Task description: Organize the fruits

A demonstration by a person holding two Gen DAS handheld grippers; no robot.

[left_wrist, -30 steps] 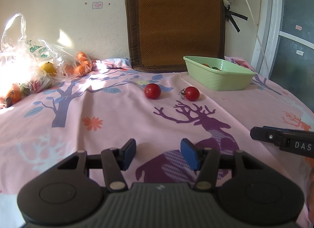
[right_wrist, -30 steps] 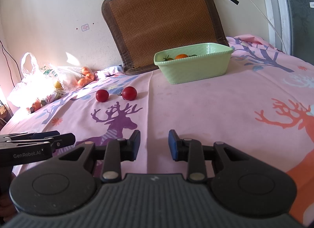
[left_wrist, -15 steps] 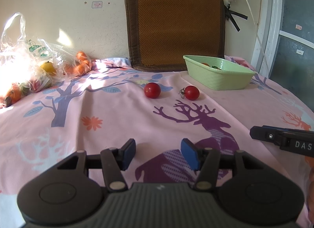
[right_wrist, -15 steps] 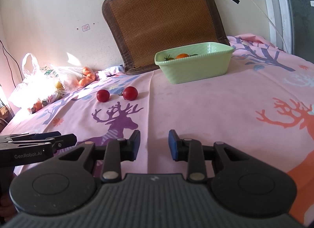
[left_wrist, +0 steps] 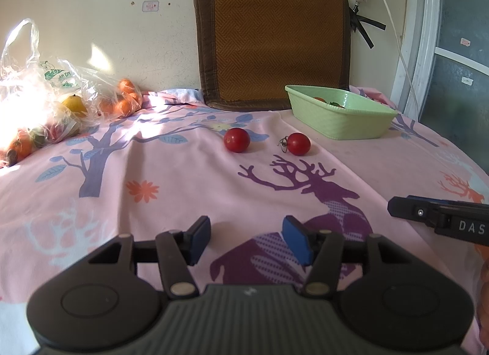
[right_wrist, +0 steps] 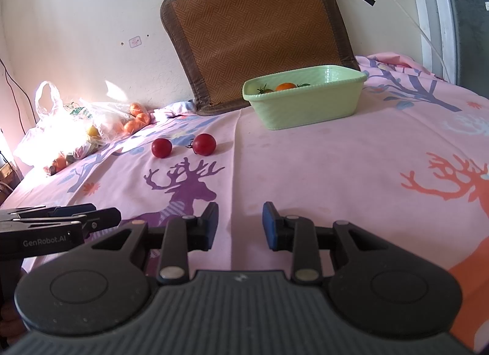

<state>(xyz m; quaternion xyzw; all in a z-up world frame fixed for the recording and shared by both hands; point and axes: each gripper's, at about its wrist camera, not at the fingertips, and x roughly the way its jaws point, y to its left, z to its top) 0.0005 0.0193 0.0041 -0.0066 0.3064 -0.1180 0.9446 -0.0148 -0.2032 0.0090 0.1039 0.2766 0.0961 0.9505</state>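
Two red tomatoes lie side by side on the pink cloth: the left one [left_wrist: 236, 140] [right_wrist: 161, 147] and the right one with a stem [left_wrist: 298, 144] [right_wrist: 204, 144]. A green basket [left_wrist: 339, 112] [right_wrist: 302, 99] behind and to their right holds an orange fruit [right_wrist: 285, 86] and green-stemmed fruit. My left gripper [left_wrist: 247, 240] is open and empty, low over the cloth, well short of the tomatoes. My right gripper [right_wrist: 240, 226] is open and empty, nearer the basket side. Each gripper shows at the edge of the other's view.
A clear plastic bag [left_wrist: 45, 101] [right_wrist: 76, 122] with oranges and other fruit lies at the back left by the wall. A brown woven cushion [left_wrist: 275, 40] [right_wrist: 259, 31] leans on the wall behind the basket. A door frame and cables are at the right.
The right wrist view has shifted slightly; the tomatoes and basket sit a touch further right in it. The left gripper and the objects have not moved.
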